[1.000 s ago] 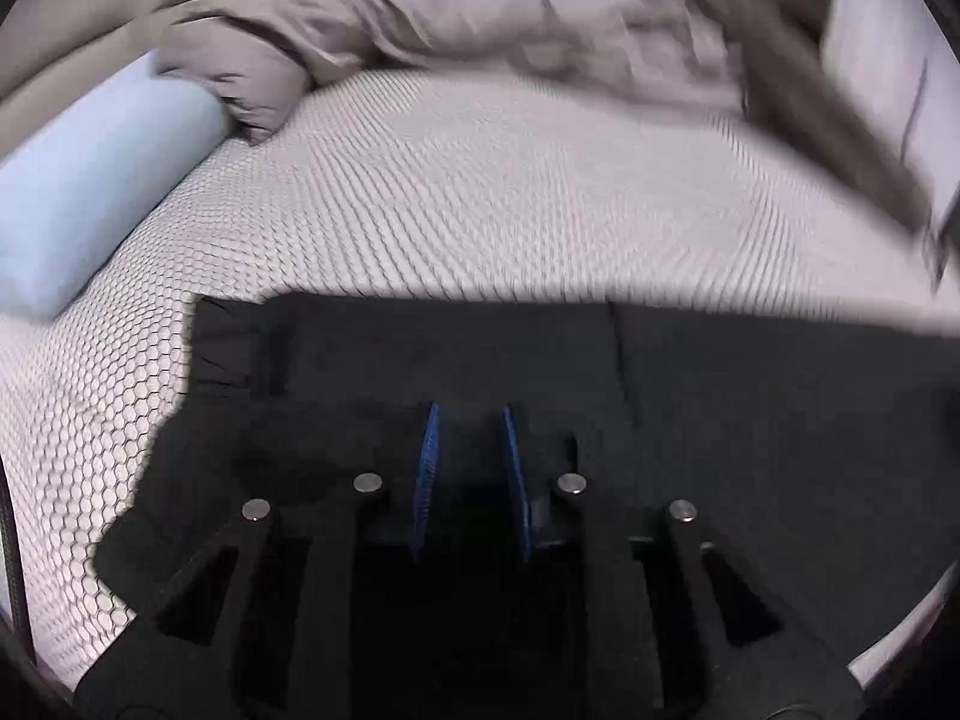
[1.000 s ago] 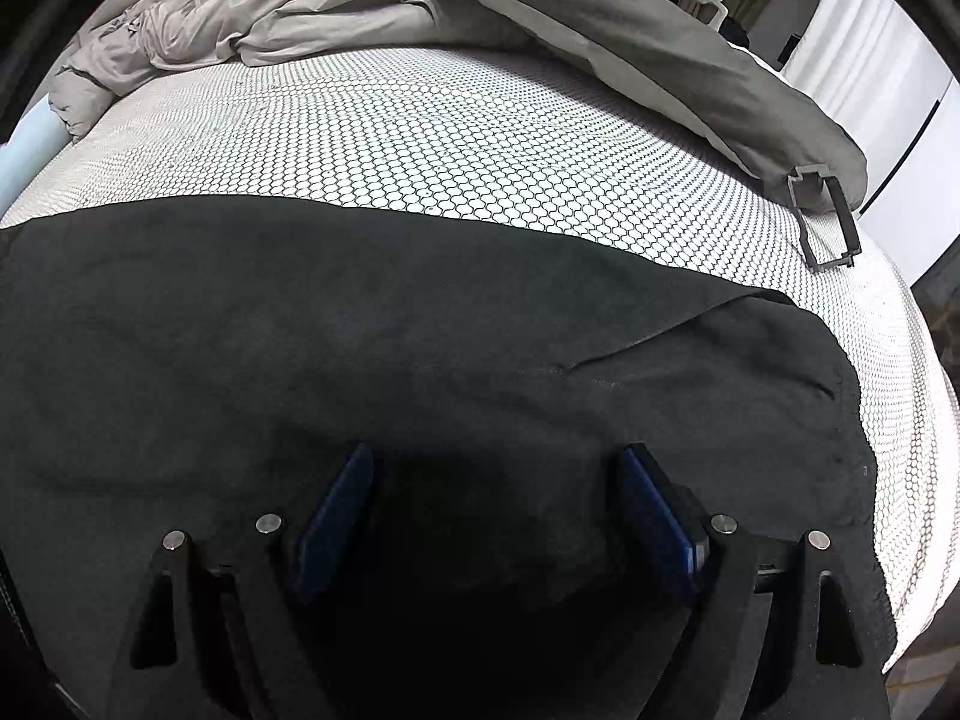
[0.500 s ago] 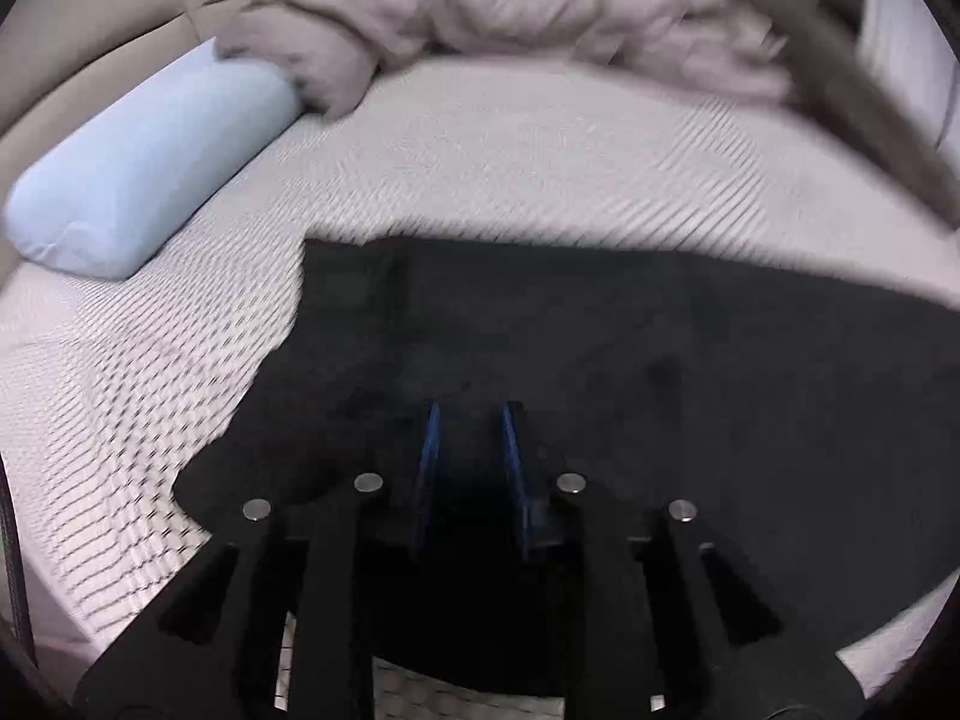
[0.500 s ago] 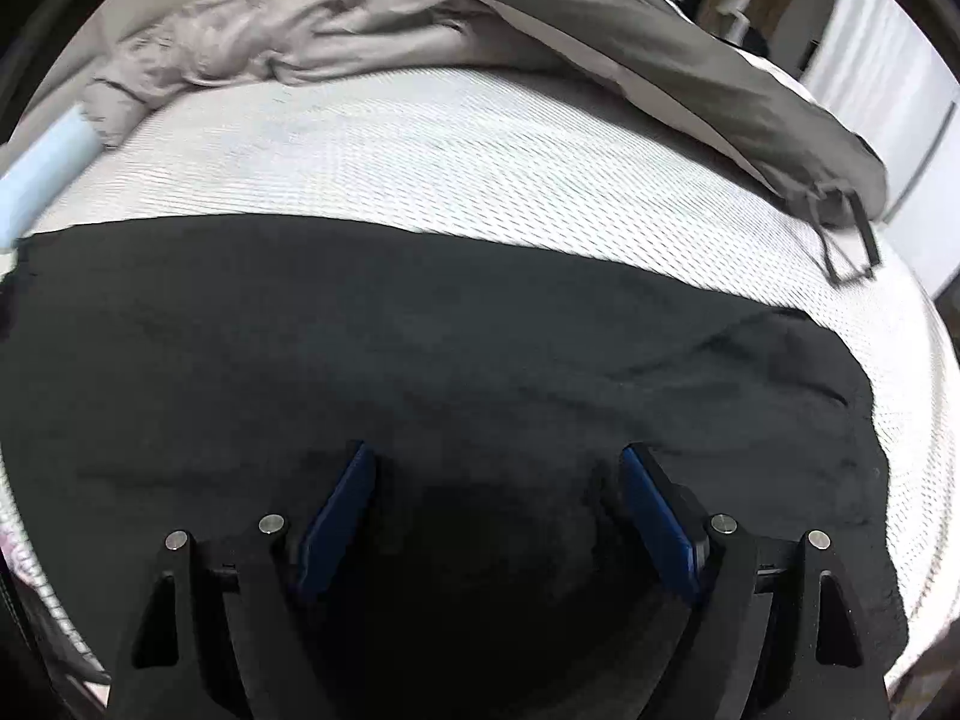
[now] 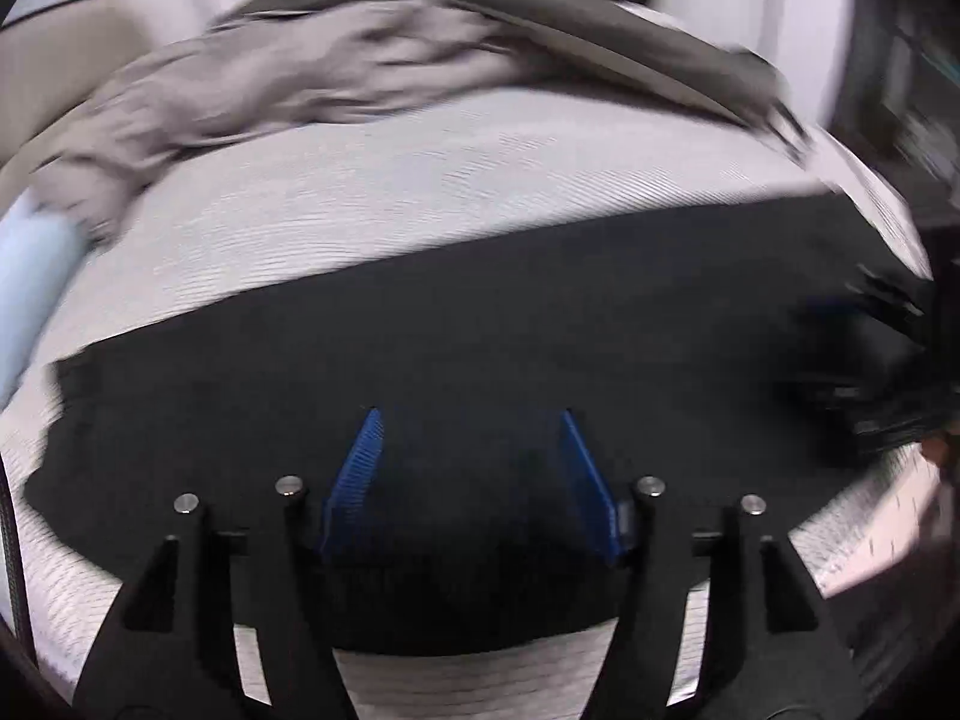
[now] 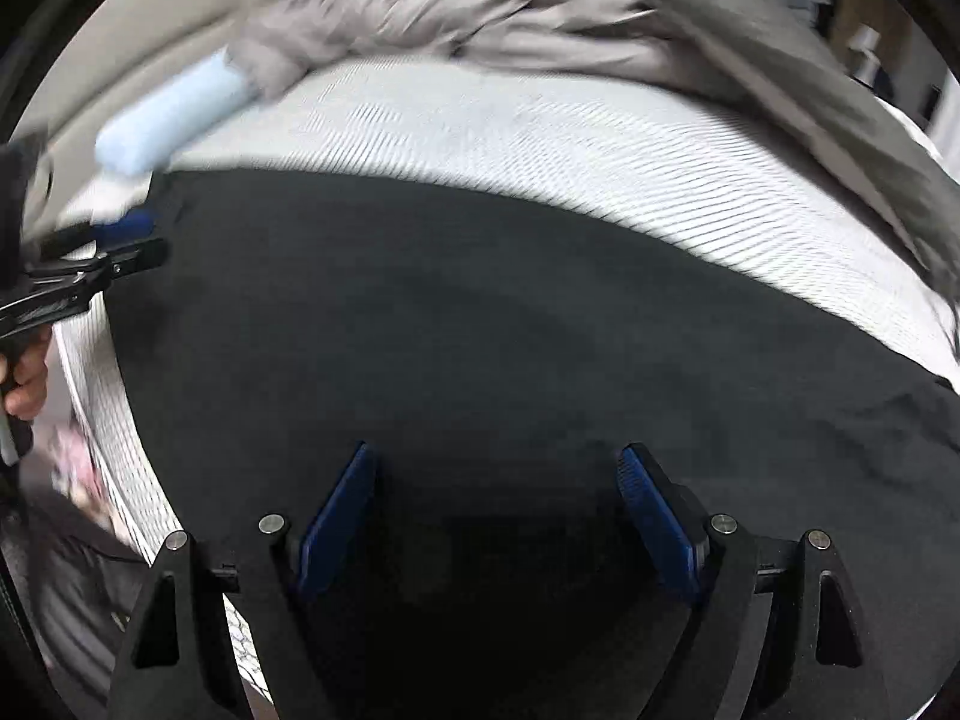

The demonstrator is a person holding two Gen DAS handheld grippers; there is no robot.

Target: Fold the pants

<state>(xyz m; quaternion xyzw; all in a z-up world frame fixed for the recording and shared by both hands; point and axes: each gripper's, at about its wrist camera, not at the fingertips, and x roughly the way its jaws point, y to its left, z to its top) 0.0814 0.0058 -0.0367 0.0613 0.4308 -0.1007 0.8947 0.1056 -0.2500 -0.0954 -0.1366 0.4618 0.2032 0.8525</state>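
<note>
1. While the black pants (image 5: pixel 480 360) lie spread flat across the white mattress (image 5: pixel 420 192) through mid-frame, the left gripper (image 5: pixel 471 456) hangs over them, jaws apart, gripping nothing.
2. The right gripper (image 6: pixel 498 498) also gapes wide over the pants' lower centre.
3. A grey duvet (image 6: pixel 540 12) is bunched along the top.

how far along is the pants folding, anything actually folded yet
Done: the black pants lie spread flat on the white mattress, no finished stack visible. In hand: nothing; the left claw and right claw both hover open over the cloth. Left: gripping an edge and making the remaining folds. Blur hides any existing crease.
</note>
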